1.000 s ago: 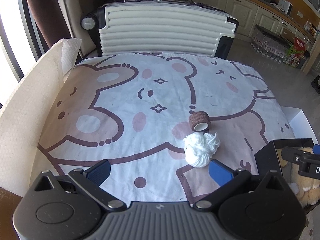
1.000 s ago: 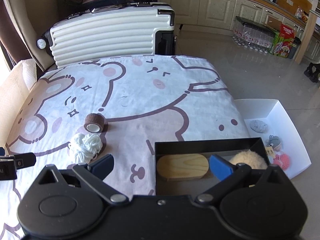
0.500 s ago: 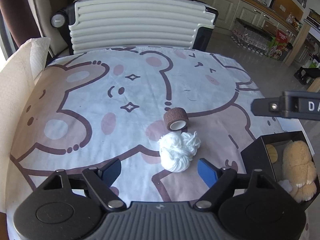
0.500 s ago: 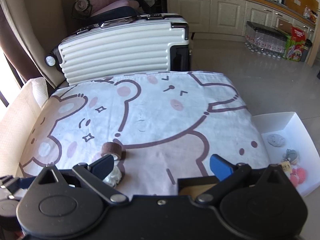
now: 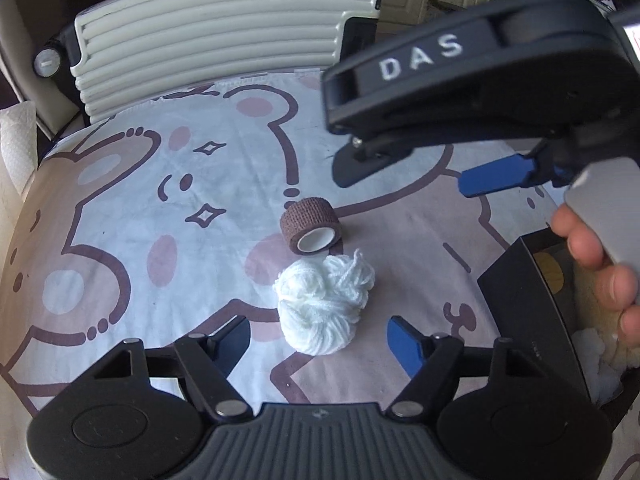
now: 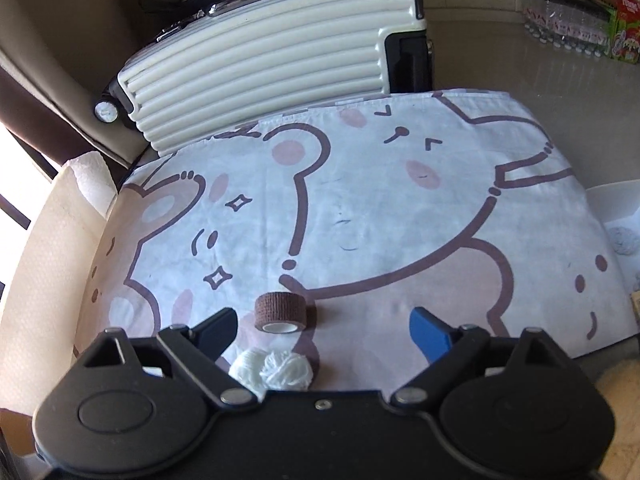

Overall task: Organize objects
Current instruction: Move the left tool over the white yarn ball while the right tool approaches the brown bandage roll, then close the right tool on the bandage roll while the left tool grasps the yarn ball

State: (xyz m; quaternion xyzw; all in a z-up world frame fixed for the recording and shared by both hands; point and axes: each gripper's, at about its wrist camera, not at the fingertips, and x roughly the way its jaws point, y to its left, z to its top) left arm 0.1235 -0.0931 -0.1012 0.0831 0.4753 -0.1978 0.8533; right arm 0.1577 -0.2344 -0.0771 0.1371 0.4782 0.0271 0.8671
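A white ball of yarn (image 5: 324, 308) lies on the bear-print cloth (image 5: 168, 216), and a brown roll of bandage tape (image 5: 311, 230) lies just beyond it. My left gripper (image 5: 320, 344) hangs over the yarn, its jaws closing with the yarn between the fingertips, pads apart from it. My right gripper (image 6: 324, 332) is above the same spot; in the left wrist view it crosses the upper right with a hand (image 5: 600, 264) on it. Its jaws are closing too, around the brown roll (image 6: 282, 313) without touching it, the yarn (image 6: 276, 372) just below them.
A black box (image 5: 532, 304) with a fluffy tan toy (image 5: 604, 320) stands at the right edge of the cloth. A white ribbed suitcase (image 6: 272, 68) stands behind the table. A white tray (image 6: 616, 208) with small items sits on the floor to the right.
Both grippers have come down and forward toward the yarn and tape. The right gripper swung left, away from the black box, and now fills the left view's upper right. Both jaws have narrowed.
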